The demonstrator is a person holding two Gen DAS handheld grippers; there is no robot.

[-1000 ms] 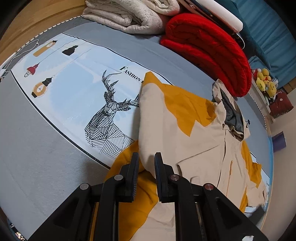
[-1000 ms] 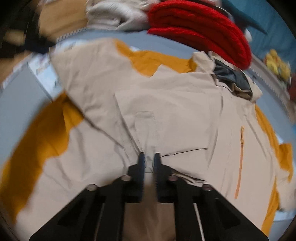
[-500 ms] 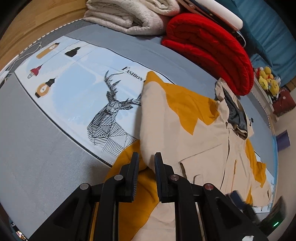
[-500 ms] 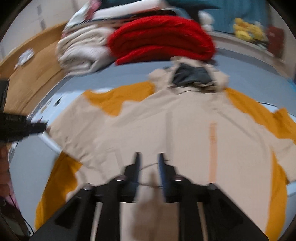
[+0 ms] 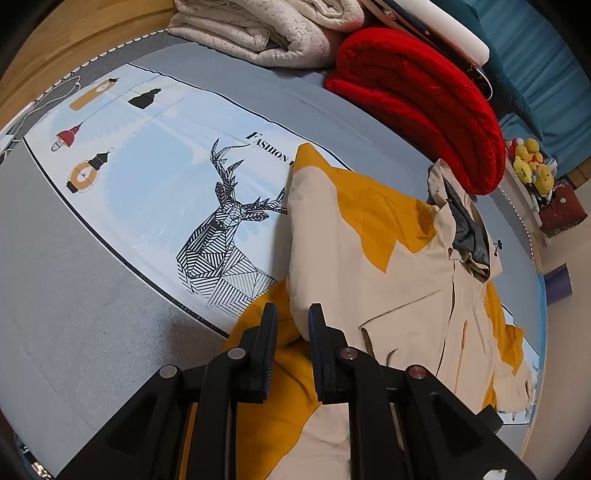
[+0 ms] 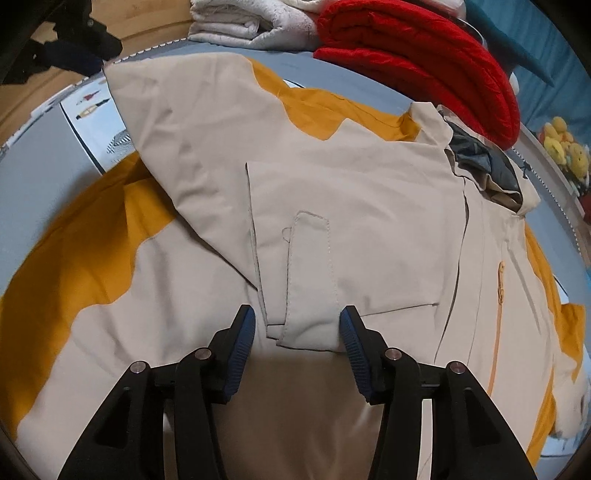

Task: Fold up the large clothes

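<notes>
one jacket (image 6: 351,192), one red quilt (image 5: 424,107), one beige blanket (image 5: 266,29), two claws.
</notes>
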